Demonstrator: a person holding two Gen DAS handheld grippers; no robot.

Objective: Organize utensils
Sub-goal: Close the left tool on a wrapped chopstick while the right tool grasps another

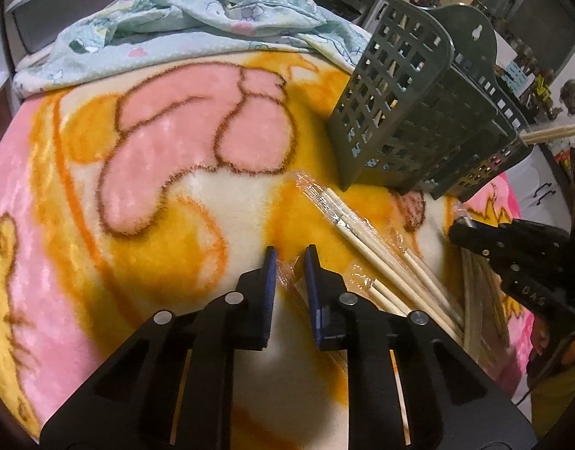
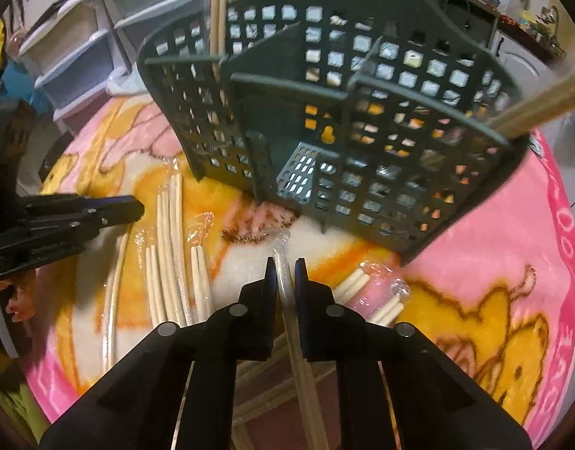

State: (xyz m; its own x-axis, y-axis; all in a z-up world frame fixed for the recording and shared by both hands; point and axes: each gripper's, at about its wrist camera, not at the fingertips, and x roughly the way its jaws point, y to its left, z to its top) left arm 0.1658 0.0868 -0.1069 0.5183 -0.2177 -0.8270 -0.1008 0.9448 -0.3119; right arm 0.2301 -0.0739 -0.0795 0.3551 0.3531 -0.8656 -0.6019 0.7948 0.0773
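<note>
A fleece blanket in pink, orange and cream cartoon print covers the work surface, with a crumpled pale-blue sheet at its far end. White shelves stand behind on one side. A cluttered counter runs along the back. The light is warm and indoor.

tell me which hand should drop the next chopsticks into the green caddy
Right. The right gripper already pinches a wrapped chopstick pair facing the green caddy; the left gripper holds nothing.
</note>
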